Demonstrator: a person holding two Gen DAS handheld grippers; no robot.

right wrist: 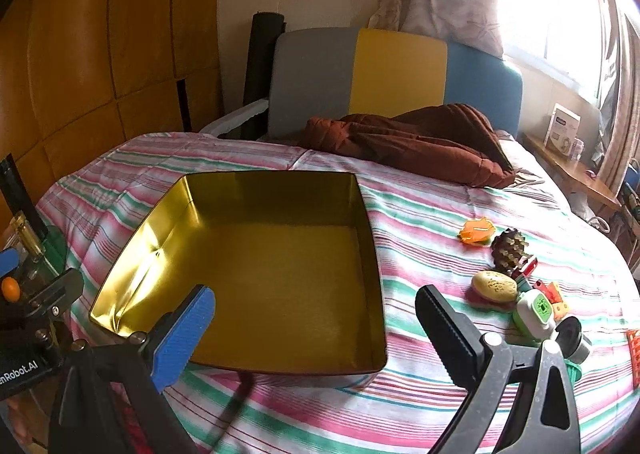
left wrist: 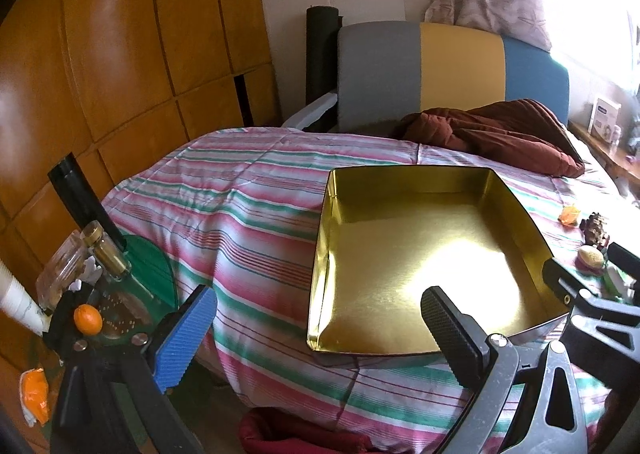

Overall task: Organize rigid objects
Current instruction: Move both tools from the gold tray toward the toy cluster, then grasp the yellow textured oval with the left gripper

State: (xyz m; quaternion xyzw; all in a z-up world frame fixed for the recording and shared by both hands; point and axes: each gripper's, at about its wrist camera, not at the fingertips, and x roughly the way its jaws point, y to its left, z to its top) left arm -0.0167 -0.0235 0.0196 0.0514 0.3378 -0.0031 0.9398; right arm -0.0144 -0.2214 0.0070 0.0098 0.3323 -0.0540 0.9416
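Left tongs [left wrist: 320, 328] spread apart, holding nothing, just short of the near rim of a gold tin [left wrist: 436, 254]. Right tongs [right wrist: 316, 328] likewise wide apart, bare, over the tin's near right corner. Tin flat on the striped bed [right wrist: 420, 198]. Right of it, toys in a cluster: burger [right wrist: 494, 287], green-white block [right wrist: 536, 312], pinecone [right wrist: 510, 246], orange piece [right wrist: 476, 232]. Beyond, brown blanket [right wrist: 420, 138] against the headboard [right wrist: 396, 70].
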